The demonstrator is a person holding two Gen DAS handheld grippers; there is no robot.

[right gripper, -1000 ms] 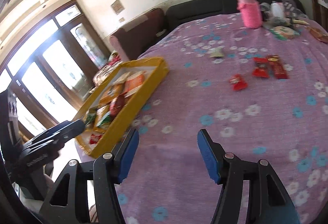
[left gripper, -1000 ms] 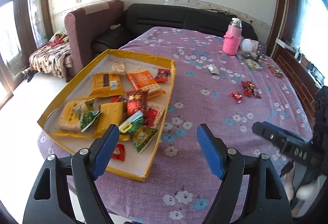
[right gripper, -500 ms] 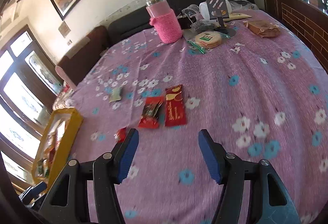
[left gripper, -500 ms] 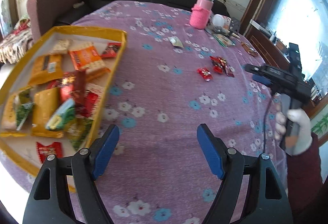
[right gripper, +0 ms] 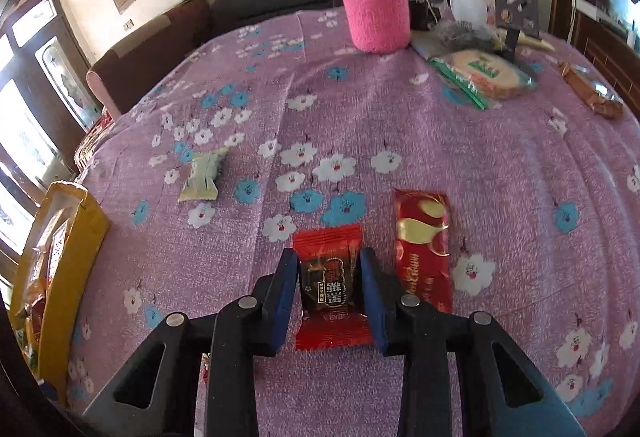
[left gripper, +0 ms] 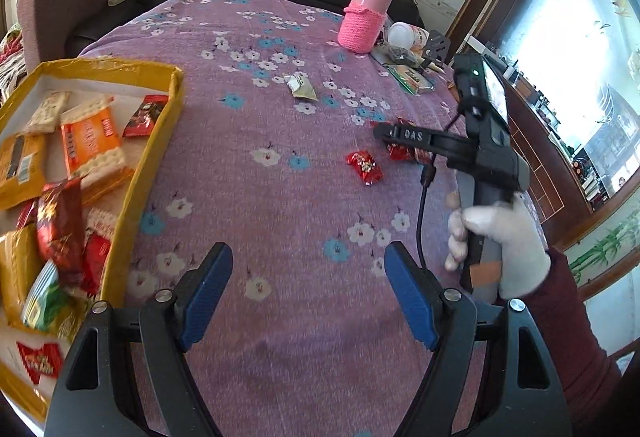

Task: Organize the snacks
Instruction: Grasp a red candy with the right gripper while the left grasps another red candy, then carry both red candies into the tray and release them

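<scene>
My right gripper (right gripper: 329,289) is down on the purple flowered tablecloth with its jaws closed against both sides of a red-and-black snack packet (right gripper: 329,285). A longer red-and-gold packet (right gripper: 422,237) lies just right of it. A pale green packet (right gripper: 202,177) lies farther left. My left gripper (left gripper: 306,293) is open and empty above the cloth. In the left wrist view the right gripper (left gripper: 390,133) reaches over red packets, with one small red packet (left gripper: 364,167) lying left of it. The yellow tray (left gripper: 136,177) holds several snacks.
A pink bottle in a knitted sleeve (right gripper: 376,5) stands at the back of the table, with a cup, a wrapped biscuit pack (right gripper: 482,75) and a brown packet (right gripper: 592,93) near it. A sofa stands behind the table. The tray (right gripper: 68,257) is at the left edge.
My right gripper moved down and forward onto the red-and-black packet and its jaws narrowed around it. My left gripper swung right, away from the tray, still open.
</scene>
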